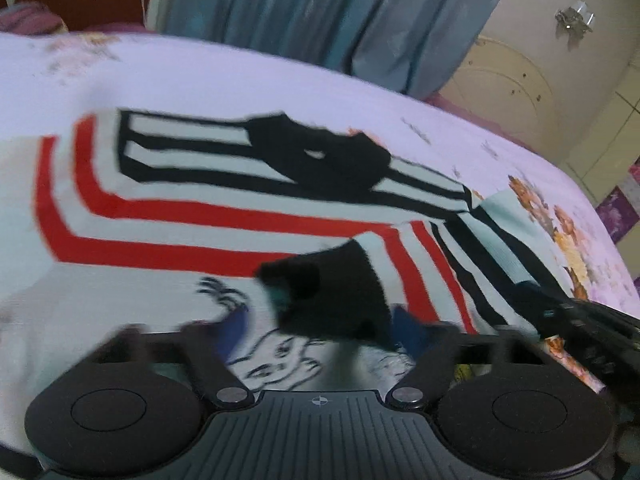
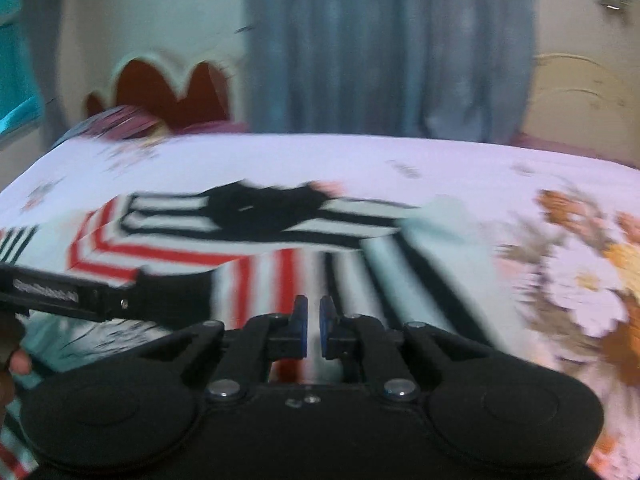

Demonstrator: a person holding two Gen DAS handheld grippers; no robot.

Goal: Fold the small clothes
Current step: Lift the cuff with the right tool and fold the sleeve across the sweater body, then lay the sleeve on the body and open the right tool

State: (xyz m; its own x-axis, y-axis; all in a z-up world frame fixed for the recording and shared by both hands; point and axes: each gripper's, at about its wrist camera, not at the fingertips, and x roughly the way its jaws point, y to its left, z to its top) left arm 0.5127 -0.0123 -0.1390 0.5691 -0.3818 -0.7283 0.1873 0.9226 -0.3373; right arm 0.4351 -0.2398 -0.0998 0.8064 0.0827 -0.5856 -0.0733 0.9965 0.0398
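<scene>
Left tongs [image 1: 316,320] part-open around the striped shirt's [image 1: 200,208] black cuff [image 1: 332,292]; right tongs [image 2: 313,316] nearly closed, empty

shirt [image 1: 224,216] on bed [image 1: 240,76] | curtain [image 2: 384,48] behind bed | headboard [image 2: 168,92] far-left

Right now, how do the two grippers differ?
The left gripper has its jaws wide apart; the right gripper has its jaws almost together. The left has the sweater's black cuff between them, though blur hides whether it is pinched; the right shows nothing between them. Both point down at the striped sweater on the bed.
</scene>
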